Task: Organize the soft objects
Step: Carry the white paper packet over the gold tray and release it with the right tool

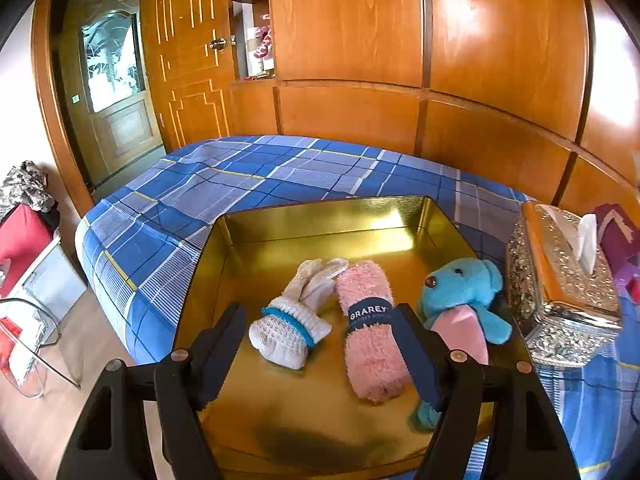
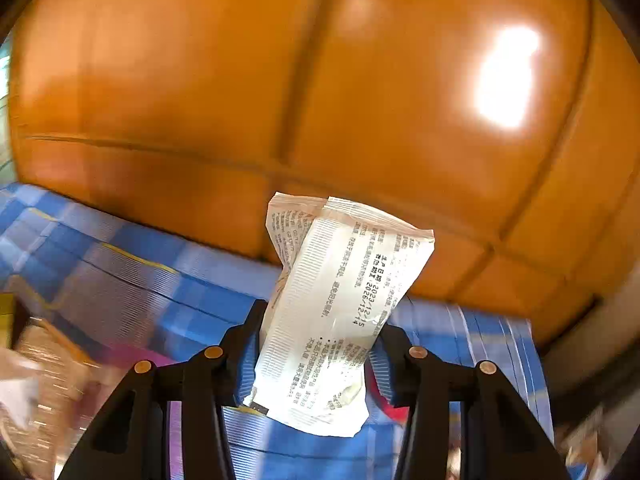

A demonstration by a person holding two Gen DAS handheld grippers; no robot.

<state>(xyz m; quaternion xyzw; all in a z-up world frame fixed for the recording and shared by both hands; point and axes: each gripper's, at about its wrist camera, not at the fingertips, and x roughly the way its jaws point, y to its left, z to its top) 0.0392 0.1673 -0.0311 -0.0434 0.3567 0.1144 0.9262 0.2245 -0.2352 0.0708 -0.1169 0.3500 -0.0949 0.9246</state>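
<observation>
Meanwhile left gripper (image 1: 320, 344) released above gold tray (image 1: 320, 216); tissue box (image 1: 560, 280) beside; right gripper (image 2: 316, 344) grasping white packet (image 2: 336, 320).

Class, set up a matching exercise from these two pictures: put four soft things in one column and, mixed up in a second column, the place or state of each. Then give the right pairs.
Things:
1. white knitted gloves
2. pink towel roll
3. blue teddy bear
4. white packet

Places or states:
A. gripped in the right gripper, raised off the bed
B. leaning at the right edge of the gold tray, next to the tissue box
C. bound with a blue band, lying in the tray
D. wrapped in a dark label, lying in the tray

Pairs: 1-C, 2-D, 3-B, 4-A
</observation>
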